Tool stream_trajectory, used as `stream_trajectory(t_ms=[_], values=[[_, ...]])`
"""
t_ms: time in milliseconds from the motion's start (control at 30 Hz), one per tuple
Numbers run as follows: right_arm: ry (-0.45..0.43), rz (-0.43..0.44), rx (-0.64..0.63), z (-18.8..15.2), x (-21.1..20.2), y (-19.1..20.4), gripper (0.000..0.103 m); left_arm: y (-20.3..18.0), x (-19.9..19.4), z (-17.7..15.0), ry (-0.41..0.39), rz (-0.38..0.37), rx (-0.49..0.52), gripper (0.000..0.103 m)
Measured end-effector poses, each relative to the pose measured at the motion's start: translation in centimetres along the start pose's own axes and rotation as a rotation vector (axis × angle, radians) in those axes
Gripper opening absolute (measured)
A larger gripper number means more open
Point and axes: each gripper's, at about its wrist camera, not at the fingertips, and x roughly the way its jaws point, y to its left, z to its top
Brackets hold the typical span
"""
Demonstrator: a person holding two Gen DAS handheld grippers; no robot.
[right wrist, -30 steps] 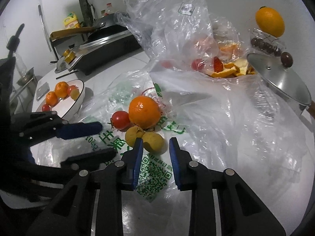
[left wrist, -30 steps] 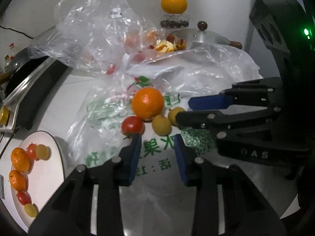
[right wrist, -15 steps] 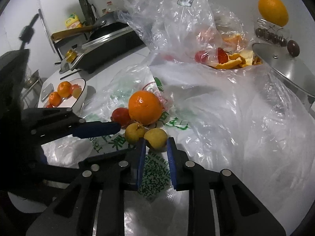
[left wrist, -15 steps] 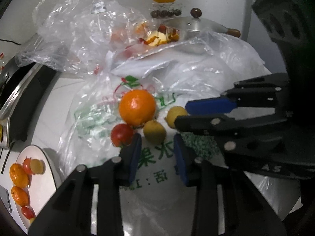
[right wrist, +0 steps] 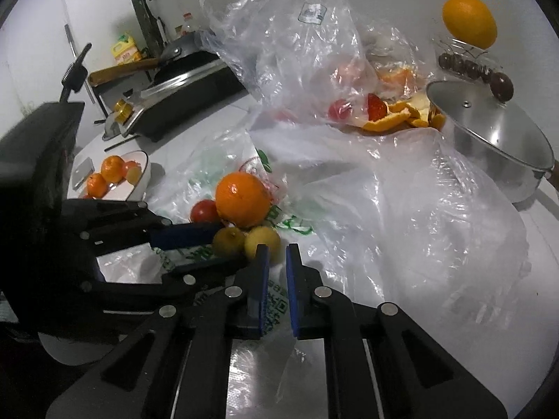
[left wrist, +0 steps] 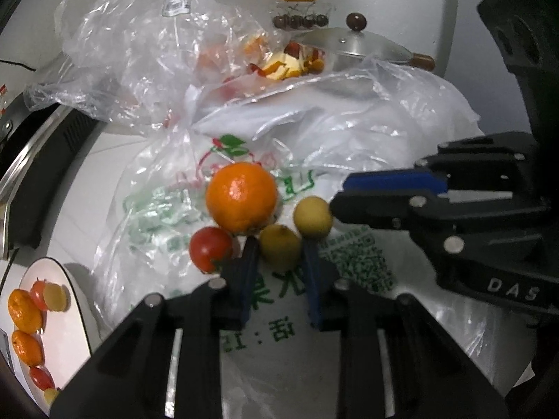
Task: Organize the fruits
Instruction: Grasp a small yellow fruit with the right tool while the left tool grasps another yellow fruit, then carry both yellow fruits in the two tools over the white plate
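While most of the counter is buried in crumpled clear plastic bags point(left wrist: 367, 132), two containers show. White round plate point(left wrist: 66, 317) at lower left of the left wrist view holds small oranges, red cherry tomatoes & small yellow fruits round its rim. Steel pot w/ glass lid point(right wrist: 489, 139) sits at the back right; what's inside can't be seen. Orange peel scraps point(right wrist: 394, 118) lie in the folds of a bag beside it. Another orange point(right wrist: 470, 21) perches on a clear stand w/ dark round fruits, behind the pot.

On the flat white printed bag point(left wrist: 279, 317) sit four loose fruits, touching: big round orange point(left wrist: 241, 200), red cherry tomato point(left wrist: 210, 248), two small yellow round fruits.

Left gripper point(left wrist: 280, 249) is clenched on the nearer yellow fruit point(left wrist: 280, 247); blue pads press both its sides, tomato just left of the left pad. Right gripper point(right wrist: 276, 249) is closed on nothing, narrow slit betw. pads, tips just right of the other yellow fruit point(right wrist: 260, 241), touching or nearly so.
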Motion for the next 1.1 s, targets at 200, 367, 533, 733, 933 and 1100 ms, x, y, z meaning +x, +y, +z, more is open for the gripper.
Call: stream_trajectory(t_ms=[200, 367, 533, 733, 933, 1100], values=[[0.018, 0.007, 0.008, 0.6, 0.9, 0.4, 0.028, 0.0, -1.1, -0.6, -0.02, -0.022, -0.002, 0.026], [0.051, 0.02, 0.024, 0.5, 2.0, 0.4, 0.029, 0.1, -2.1, -1.3, -0.03, -0.023, -0.002, 0.026], [0.052, 0.011, 0.015, 0.6, 2.3, 0.7, 0.029, 0.7, -3.6, -2.1, -0.045, -0.014, -0.019, 0.026], [0.038, -0.029, -0.007, 0.5, 2.1, 1.5, 0.027, 1.6, -5.8, -2.9, -0.075, 0.0, -0.038, 0.026], [0.001, -0.057, -0.032, 0.9, 0.0, 3.2, 0.027, 2.2, -8.1, -4.0, -0.11, 0.002, -0.053, 0.026], [-0.025, -0.063, -0.061, 1.2, -1.5, 5.6, 0.027, 3.7, -10.3, -5.5, -0.141, 0.016, -0.076, 0.026]])
